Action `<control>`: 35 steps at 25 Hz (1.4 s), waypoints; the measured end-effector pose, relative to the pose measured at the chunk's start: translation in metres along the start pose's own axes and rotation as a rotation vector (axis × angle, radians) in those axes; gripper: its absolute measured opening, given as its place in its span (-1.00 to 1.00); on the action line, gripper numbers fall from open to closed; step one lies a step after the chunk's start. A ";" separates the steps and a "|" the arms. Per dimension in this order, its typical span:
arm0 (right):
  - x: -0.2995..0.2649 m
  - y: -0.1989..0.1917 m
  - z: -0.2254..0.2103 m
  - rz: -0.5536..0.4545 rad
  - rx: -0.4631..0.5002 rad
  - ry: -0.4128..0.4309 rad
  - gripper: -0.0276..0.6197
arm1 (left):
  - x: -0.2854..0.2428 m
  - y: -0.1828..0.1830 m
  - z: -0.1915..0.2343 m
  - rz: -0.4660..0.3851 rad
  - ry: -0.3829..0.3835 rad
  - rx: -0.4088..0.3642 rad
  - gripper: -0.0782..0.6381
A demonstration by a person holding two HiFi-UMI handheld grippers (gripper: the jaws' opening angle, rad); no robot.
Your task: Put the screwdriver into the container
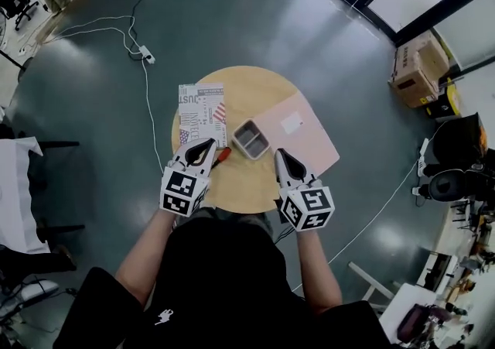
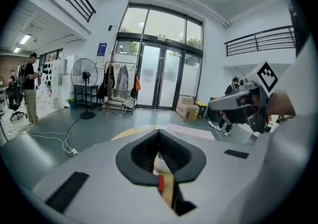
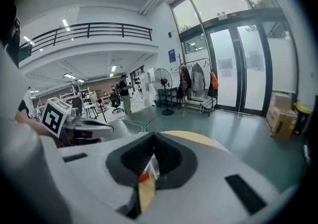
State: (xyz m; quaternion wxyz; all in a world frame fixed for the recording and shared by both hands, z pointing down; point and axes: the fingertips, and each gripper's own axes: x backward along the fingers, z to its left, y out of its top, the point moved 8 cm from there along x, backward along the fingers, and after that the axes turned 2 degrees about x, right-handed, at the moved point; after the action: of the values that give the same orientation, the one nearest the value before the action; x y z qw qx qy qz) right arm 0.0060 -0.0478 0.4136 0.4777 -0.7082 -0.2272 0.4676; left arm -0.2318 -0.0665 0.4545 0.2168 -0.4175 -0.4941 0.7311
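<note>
While the left tongs [image 1: 209, 145] and right tongs [image 1: 280, 154] hang pressed together with nothing pinched, at 7 and 5 o'clock over the round tabletop [image 1: 255, 88], the screwdriver [image 1: 223, 155] lies on that tabletop at 8 o'clock of the grey container [image 1: 250, 138], just beside the left tongs' tip.

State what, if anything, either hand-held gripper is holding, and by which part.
Nothing is held. The left hand-held gripper and right hand-held gripper are both shut and empty; the screwdriver lies on the table.
</note>
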 end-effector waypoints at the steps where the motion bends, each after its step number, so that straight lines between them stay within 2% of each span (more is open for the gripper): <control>1: -0.005 -0.002 -0.001 0.016 0.001 0.003 -0.91 | -0.003 -0.004 0.000 0.014 -0.007 0.003 -0.77; 5: -0.021 -0.010 -0.006 0.068 0.001 0.029 -0.91 | -0.014 -0.022 -0.004 0.071 -0.004 0.001 -0.77; 13: -0.045 -0.023 -0.026 0.135 0.034 0.165 -0.91 | -0.030 -0.045 -0.021 0.133 0.094 0.014 -0.77; 18: -0.059 -0.042 -0.047 0.180 0.029 0.235 -0.91 | -0.059 -0.069 -0.032 0.222 0.128 -0.004 -0.77; 26: -0.072 -0.057 -0.071 0.234 0.091 0.368 -0.91 | -0.091 -0.101 -0.047 0.357 0.190 -0.029 -0.59; 35: -0.086 -0.070 -0.096 0.272 0.117 0.460 -0.91 | -0.123 -0.135 -0.045 0.520 0.227 -0.031 -0.34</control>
State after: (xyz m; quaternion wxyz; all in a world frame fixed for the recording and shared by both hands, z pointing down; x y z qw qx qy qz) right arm 0.0599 -0.1275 0.5243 0.4896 -0.7910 0.0117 0.3667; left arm -0.1392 -0.0751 0.6180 0.0696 -0.6129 -0.3539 0.7031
